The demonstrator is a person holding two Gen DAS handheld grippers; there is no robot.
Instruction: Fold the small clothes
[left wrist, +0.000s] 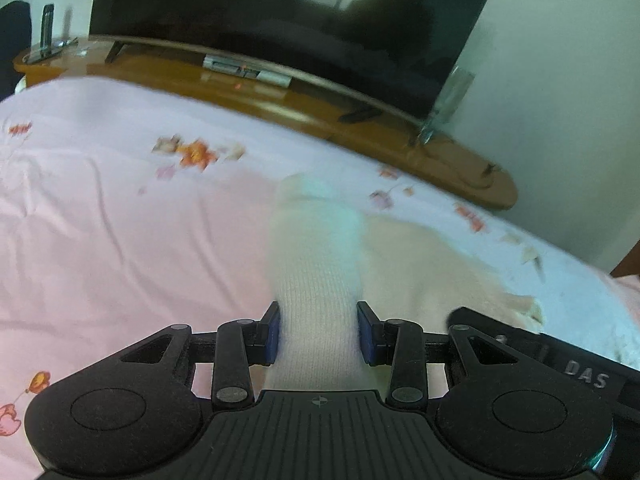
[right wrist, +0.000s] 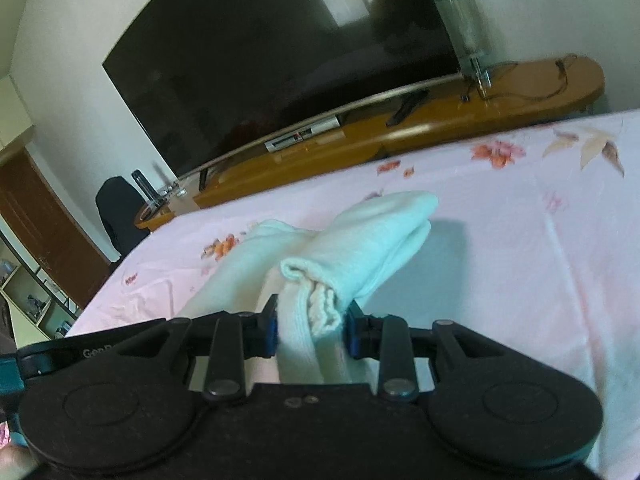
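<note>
A white knitted sock [left wrist: 316, 264] runs forward from between the blue pads of my left gripper [left wrist: 318, 330], which is shut on it, over the pink floral bedsheet [left wrist: 120, 208]. A second cream sock [left wrist: 432, 268] lies to its right. My right gripper [right wrist: 311, 330] is shut on the cuff end of a white sock [right wrist: 360, 248], whose folded toe points away. The other sock [right wrist: 240, 268] stretches to the left. The right gripper's body shows at the lower right of the left wrist view [left wrist: 560, 360].
A large dark TV [right wrist: 280, 60] stands on a long wooden console [right wrist: 440, 120] beyond the bed edge. A set-top box [left wrist: 248, 70] and a glass stand [right wrist: 468, 32] sit on the console. A black chair [right wrist: 120, 212], a brown door and shelves are at far left.
</note>
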